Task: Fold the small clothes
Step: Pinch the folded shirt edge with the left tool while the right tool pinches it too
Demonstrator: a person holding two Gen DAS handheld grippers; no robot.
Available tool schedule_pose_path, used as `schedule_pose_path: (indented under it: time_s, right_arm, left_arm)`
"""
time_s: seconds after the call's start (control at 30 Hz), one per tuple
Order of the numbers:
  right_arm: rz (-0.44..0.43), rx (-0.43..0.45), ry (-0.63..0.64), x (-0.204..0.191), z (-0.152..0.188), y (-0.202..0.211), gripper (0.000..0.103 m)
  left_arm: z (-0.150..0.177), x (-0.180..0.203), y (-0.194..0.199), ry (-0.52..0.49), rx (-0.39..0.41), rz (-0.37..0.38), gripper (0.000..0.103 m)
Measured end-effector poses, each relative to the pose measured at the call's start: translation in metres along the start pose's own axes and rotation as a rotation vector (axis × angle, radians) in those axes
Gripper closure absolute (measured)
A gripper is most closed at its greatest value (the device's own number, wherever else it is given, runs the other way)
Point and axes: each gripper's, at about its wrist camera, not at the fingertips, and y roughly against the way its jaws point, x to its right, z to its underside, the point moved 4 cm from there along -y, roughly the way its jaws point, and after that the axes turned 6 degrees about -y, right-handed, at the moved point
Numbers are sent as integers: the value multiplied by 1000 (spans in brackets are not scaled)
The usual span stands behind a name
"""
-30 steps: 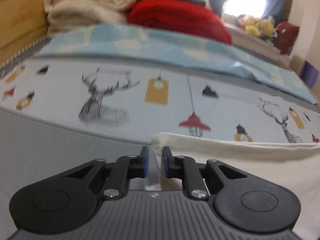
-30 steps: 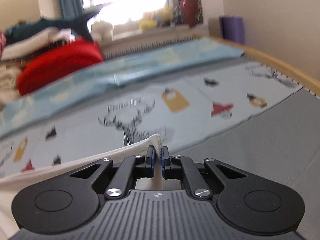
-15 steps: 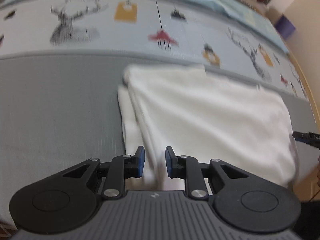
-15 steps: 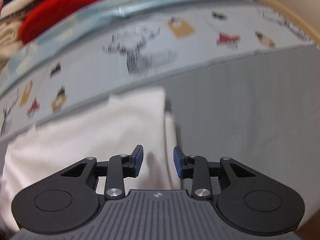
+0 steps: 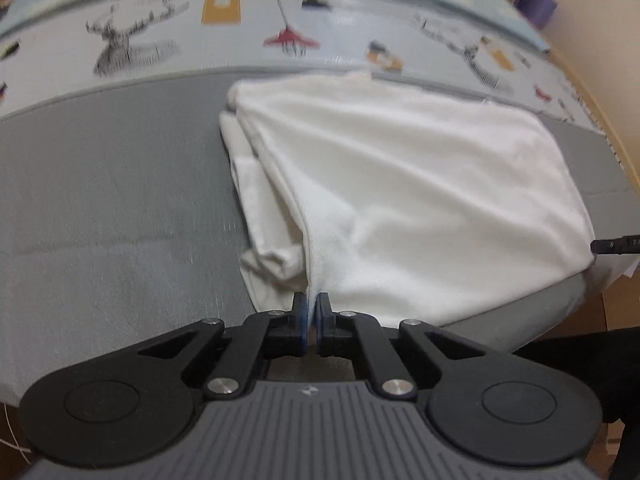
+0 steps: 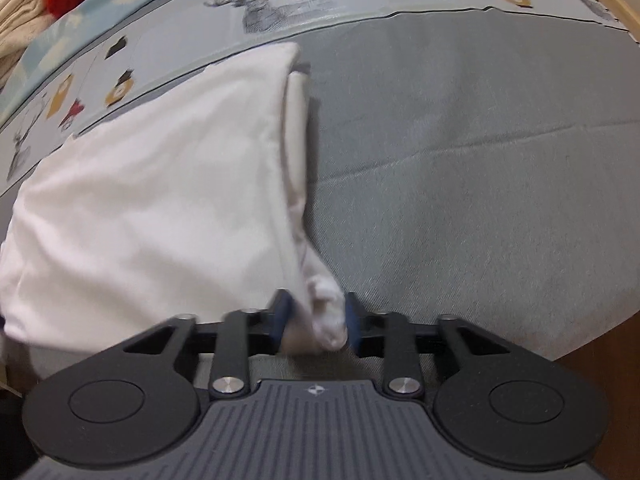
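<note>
White garment (image 5: 400,184) x1: left gripper (image 5: 312,312) pinching its edge; right gripper (image 6: 314,318) spread apart, seemingly around corner.

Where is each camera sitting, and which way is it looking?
Left wrist: rides on the left gripper, looking forward and down at the white garment on the grey mat; its own fingers, closed on the cloth's near edge, show.
Right wrist: rides on the right gripper, same downward look; its open fingers straddle a bunched corner.
Shared: the garment, grey mat and deer-print sheet.
</note>
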Motion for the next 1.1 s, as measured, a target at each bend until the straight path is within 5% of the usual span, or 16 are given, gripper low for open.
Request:
schedule_pose_path:
  time_s: [0.03,0.17,0.27,0.37,0.57,0.7,0.83,0.87,1.1]
  right_arm:
    - [-5,24,8,-2,0,3,102]
    - [7,98,-46,2,0,13,103]
    - [145,47,-22,8,5,-1,103]
    - [176,41,-51,18,1,-5,103]
    - [7,239,-35,8,-17,30,99]
    - [-37,183,81,-14,-12,16,98]
    - [76,93,196,-26,-5,-11,95]
    - [99,83,223,-28,-3,-16,95]
    - [133,114,236,-30,-3,-15,90]
  left_arm:
    - [1,-1,3,13,9,-4,99]
    - [16,-16,-7,123,-96,-56,99]
    - [23,-15,-21,122,-164,-72,98]
    - [13,-14,-13,103,-100,-93,93]
    - [-6,-17,5,165,38,-61,91]
    - [-13,1,-5,109,26,-38,91]
    - [-6,-1,-29,81,-68,-122,91]
    - [-4,-4,-32,86,-91,-148,84]
    - [-12,-4,-23,130,-29,-158,81]
